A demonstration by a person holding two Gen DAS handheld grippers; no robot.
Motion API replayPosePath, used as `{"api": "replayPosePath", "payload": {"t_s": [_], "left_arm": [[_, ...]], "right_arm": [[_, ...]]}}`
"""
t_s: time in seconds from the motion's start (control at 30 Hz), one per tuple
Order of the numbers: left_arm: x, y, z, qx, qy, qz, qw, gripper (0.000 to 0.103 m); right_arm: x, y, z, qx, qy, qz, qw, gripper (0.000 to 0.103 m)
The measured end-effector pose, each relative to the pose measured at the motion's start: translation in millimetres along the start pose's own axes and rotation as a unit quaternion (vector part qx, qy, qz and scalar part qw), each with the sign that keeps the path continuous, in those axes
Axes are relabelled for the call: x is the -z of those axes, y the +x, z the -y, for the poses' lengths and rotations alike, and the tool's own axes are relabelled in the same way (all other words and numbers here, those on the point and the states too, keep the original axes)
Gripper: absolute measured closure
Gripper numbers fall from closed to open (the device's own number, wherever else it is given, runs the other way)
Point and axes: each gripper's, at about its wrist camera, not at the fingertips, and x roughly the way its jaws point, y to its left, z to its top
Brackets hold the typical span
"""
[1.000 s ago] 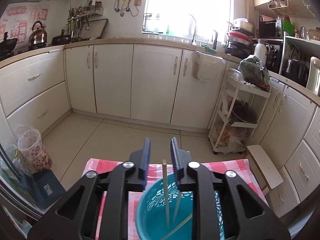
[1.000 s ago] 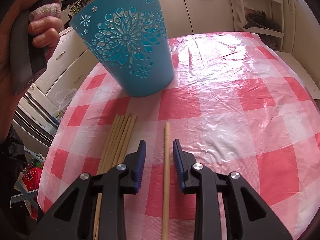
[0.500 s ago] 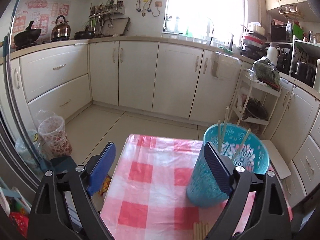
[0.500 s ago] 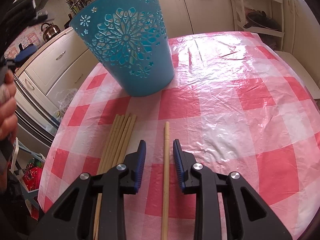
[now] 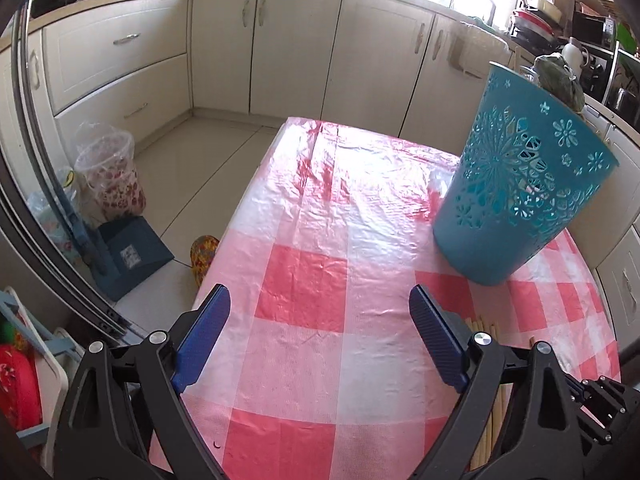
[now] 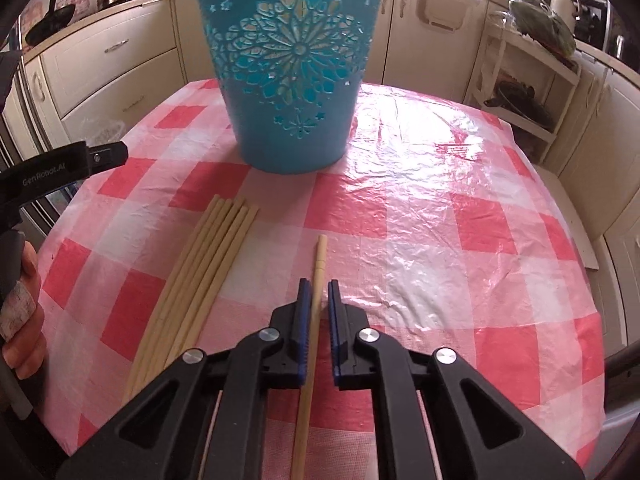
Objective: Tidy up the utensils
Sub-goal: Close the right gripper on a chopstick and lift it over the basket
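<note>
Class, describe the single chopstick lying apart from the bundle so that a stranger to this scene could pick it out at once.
Start at the teal cut-out basket on the red-checked tablecloth. In front of it lies a bundle of chopsticks. The lone chopstick lies just right of them, alone, between the right gripper's nearly closed fingers.

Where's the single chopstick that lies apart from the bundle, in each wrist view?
Left wrist view: only the tip of the single chopstick shows, low right, behind the open left gripper.
Right wrist view: it runs up the bottom centre, between the nearly closed jaws of the right gripper.
Shared landmark: the blue basket, right in the left wrist view, top centre in the right.
</note>
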Motion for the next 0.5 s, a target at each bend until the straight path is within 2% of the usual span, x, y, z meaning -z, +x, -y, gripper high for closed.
{"api": "replayPosePath", "payload": {"t_s": [0.1, 0.23, 0.37, 0.5], "left_arm": [[1, -4, 1, 0.005, -0.002, 0.014, 0.9999, 0.015], [4, -1, 4, 0.009, 0.006, 0.009, 0.9999, 0.015], [2, 1, 4, 0.012, -0.002, 0.003, 0.9999, 0.015], [1, 2, -2, 0.019, -0.016, 0.001, 0.9997, 0.015]], "right_arm": [[-3, -11, 24, -0.056, 0.070, 0.005, 0.996, 0.097], [-15, -49, 47, -0.114, 0.136, 0.065, 0.982, 0.097], [-39, -88, 56, -0.155, 0.166, 0.129, 0.965, 0.097], [-80, -123, 52, -0.188, 0.175, 0.199, 0.946, 0.097]]}}
